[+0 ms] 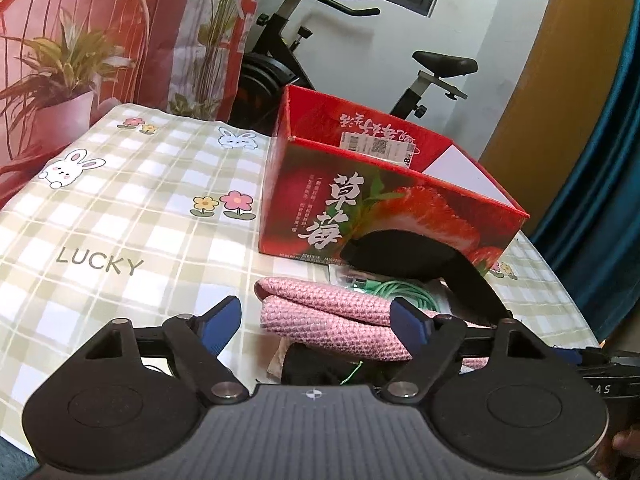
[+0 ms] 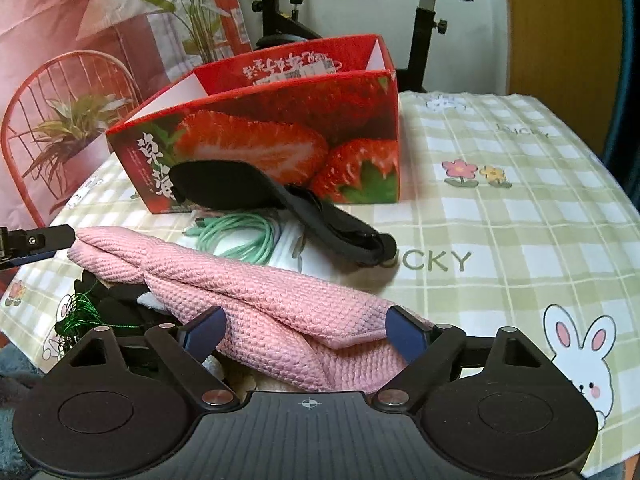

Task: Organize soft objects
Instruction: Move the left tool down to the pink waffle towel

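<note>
Pink knitted cloth [image 2: 256,300] lies folded at the near edge of the checked tablecloth [image 1: 120,208], with both grippers over it. Left gripper [image 1: 316,320] stands wide, cloth between its fingers; right gripper [image 2: 306,330] likewise, neither pinching yet. Open room stretches left and right. Behind, the strawberry box [image 1: 384,208] stands open-topped, its contents hidden; a black strap [image 2: 280,200] leans against it beside a green cable [image 2: 240,236].

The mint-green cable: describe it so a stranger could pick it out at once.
Find the red strawberry box on the checked tablecloth. Just in front of it, between the black eye mask and the pink knitted cloth, lies the mint-green cable, the only thin, coiled, green thing there.
</note>
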The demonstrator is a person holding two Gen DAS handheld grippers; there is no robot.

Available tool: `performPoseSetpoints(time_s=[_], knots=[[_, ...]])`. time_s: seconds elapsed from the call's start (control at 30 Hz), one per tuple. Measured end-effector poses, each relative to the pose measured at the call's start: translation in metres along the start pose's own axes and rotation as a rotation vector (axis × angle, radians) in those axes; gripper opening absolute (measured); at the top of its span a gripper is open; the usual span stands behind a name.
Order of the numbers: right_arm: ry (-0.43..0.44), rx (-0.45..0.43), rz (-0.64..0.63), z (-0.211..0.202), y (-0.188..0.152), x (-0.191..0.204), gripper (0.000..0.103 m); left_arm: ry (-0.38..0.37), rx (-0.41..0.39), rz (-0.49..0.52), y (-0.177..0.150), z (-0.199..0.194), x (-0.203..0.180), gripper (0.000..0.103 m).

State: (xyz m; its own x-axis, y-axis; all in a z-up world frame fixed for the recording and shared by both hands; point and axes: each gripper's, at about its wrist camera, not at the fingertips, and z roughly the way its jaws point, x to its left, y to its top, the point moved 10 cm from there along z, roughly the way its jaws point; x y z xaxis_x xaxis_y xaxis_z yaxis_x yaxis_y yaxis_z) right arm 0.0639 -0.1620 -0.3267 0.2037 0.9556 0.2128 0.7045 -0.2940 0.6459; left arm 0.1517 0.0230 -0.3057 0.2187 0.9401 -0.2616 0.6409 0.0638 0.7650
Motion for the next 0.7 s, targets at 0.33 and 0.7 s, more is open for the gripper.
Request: performPoseSetpoints(time_s=[0.33,0.7], knots=[[0.001,0.018,-0.072,-0.001,-0.001,0.008,0.086,-0.011,0.013,0.008,-0.003,0.002,-0.004,0.083],[0.033,0.048,-0.069,0.002,-0.006,0.007,0.072,-0.018,0.018,-0.009,-0.004,0.004,-0.003,0.082]])
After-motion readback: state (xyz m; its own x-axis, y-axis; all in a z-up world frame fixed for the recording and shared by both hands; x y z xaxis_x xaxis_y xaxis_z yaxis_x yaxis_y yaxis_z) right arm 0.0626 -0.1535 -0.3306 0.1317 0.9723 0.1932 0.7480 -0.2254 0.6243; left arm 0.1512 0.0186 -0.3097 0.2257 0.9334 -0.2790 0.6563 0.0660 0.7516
